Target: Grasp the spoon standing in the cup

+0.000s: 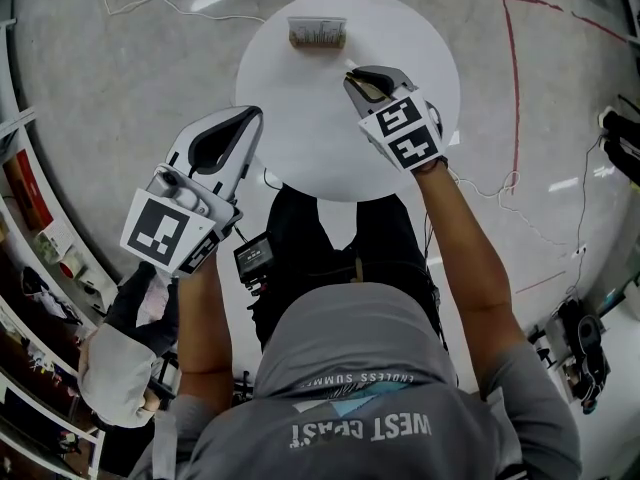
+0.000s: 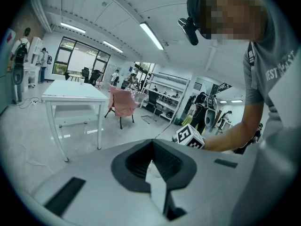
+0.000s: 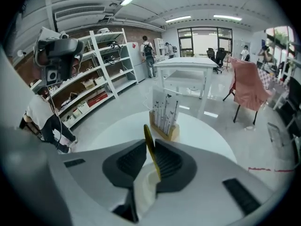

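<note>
Spoon (image 3: 150, 149): a thin yellow-gold strip, standing edge-on between the pads of the right gripper (image 3: 148, 142), which are clenched on it from both sides. It sits over the right half of the round table (image 1: 300, 138), inside the edge. No cup shows beneath it (the gripper body hides whatever is below). The only container in sight is a printed holder (image 1: 317, 33) at the far edge, well apart from the spoon. The left gripper (image 1: 250, 118) hangs off the near-left edge, jaws together, nothing in them.

Judgement: the grasp looks made. To do it well, hold an even squeeze with the pads flat on the broad faces so the strip can't twist. Lift straight along the handle's line, with no sideways drag that might tip a cup. Leave the left gripper out of it.
</note>
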The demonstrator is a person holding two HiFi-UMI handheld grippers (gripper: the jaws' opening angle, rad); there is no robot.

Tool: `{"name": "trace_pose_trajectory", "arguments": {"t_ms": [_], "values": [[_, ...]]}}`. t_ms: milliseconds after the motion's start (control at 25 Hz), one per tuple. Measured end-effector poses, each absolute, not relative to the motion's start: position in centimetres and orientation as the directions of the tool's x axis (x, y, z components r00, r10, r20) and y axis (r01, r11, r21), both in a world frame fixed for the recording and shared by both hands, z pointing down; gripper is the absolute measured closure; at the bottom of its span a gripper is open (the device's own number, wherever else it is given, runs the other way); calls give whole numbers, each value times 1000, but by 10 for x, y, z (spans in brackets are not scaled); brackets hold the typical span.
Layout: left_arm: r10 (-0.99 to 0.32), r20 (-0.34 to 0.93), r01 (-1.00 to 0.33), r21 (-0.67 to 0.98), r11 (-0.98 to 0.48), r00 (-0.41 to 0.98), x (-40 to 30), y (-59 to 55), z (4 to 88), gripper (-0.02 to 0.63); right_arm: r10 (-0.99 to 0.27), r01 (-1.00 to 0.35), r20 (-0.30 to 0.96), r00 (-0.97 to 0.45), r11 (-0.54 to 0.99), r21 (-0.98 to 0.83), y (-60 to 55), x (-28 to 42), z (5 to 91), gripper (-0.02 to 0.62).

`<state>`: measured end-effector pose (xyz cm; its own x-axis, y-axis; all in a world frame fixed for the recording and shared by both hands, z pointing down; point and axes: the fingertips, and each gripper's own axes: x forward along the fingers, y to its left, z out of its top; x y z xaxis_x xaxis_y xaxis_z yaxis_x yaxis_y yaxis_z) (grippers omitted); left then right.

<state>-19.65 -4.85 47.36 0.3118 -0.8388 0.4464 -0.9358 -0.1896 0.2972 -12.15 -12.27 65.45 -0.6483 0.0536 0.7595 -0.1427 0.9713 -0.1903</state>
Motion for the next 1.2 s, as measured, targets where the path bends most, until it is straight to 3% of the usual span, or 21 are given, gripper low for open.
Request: {"name": "trace_pose_trajectory", "arguments": {"t_ms": [680, 840, 1040, 1200], "values": [[-836, 433, -932, 278, -233, 338, -187, -60, 460, 604, -114, -308, 659, -744, 933, -187, -163, -98, 593, 569], [-832, 434, -930, 272, -246, 346, -184, -65, 457, 604, -144, -390, 598, -789, 869, -305, -183, -85, 577, 569], [-828, 432, -928, 261, -264, 357, -178, -75, 453, 604, -196, -479, 486, -851, 668, -569, -220, -60, 571, 569], [-824, 435, -928, 253, -274, 362, -172, -78, 447, 604, -279, -528, 452, -847, 543, -653, -253, -30, 577, 569]]}}
